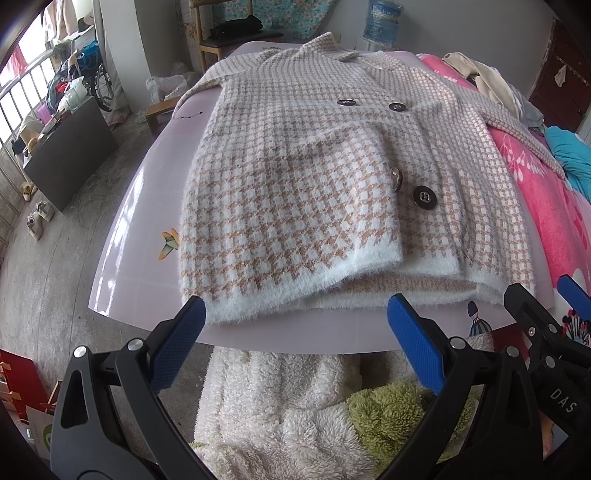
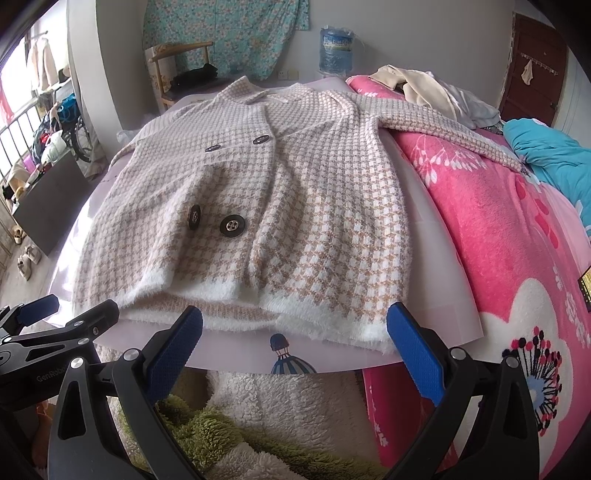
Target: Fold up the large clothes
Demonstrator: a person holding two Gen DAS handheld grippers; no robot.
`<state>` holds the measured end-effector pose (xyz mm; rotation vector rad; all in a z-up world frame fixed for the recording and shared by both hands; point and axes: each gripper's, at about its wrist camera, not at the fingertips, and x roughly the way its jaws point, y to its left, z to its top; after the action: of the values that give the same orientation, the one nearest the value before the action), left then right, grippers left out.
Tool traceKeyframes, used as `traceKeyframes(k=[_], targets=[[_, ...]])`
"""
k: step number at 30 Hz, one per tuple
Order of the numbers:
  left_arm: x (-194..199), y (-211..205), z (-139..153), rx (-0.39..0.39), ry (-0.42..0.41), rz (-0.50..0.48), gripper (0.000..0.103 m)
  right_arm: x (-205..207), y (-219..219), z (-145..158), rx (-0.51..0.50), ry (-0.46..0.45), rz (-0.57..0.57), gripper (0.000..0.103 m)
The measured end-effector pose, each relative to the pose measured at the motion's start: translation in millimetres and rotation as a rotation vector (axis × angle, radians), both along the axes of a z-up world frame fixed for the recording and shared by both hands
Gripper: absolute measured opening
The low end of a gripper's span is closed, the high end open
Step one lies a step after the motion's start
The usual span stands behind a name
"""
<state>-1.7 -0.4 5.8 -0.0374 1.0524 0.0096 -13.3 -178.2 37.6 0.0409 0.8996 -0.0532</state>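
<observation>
Pink bed blanket w/ white floral print fills the right side; plush, fleecy. A pale lilac glossy board lies on the bed's left part, smooth, printed w/ small motifs: a balloon picture at the near edge.

Task item: houndstooth coat, tan-and-white fuzzy knit w/ white furry hem, lies flat on the board, collar at the far end, hem at the near edge. Front panels overlap, the near one rumpled & lifted a bit. One sleeve runs off the board onto the pink blanket toward a teal quilt. Beige & grey clothes pile sits at the bed's far end, beside the sleeve.

Below the board edge: cream sherpa fabric w/ a green shaggy patch, close under both tools.

Background: floral curtain, wooden chair, water jug, dark cabinet, shoes on concrete floor.

Four dark round buttons on the coat front, shiny, metal-centred.

Left gripper: blue textured pads spread wide, released, just short of the hem, nothing held. Right gripper: same, spread apart, hem just ahead betw. the pads, not pinched.
</observation>
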Motion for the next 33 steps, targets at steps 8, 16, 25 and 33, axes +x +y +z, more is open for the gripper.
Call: traceKeyframes(k=[8, 16, 25, 33], targets=[[3.0, 2.0, 2.0, -0.004, -0.016, -0.012, 0.095, 1.8, -3.4, 5.6, -0.006, -0.023, -0.021, 0.097], [13.0, 9.7, 13.0, 0.01, -0.076, -0.016, 0.095, 3.3, -8.2, 17.1, -0.003, -0.097, -0.02, 0.097], [20.5, 15.2, 33.5, -0.085, -0.224, -0.063, 0.095, 15.8, -18.9, 20.7, -0.012, -0.139, -0.024, 0.097], [34.3, 13.4, 37.8, -0.184, -0.308, -0.119, 0.095, 27.6, -33.3, 26.5, -0.06, -0.209, -0.001, 0.097]])
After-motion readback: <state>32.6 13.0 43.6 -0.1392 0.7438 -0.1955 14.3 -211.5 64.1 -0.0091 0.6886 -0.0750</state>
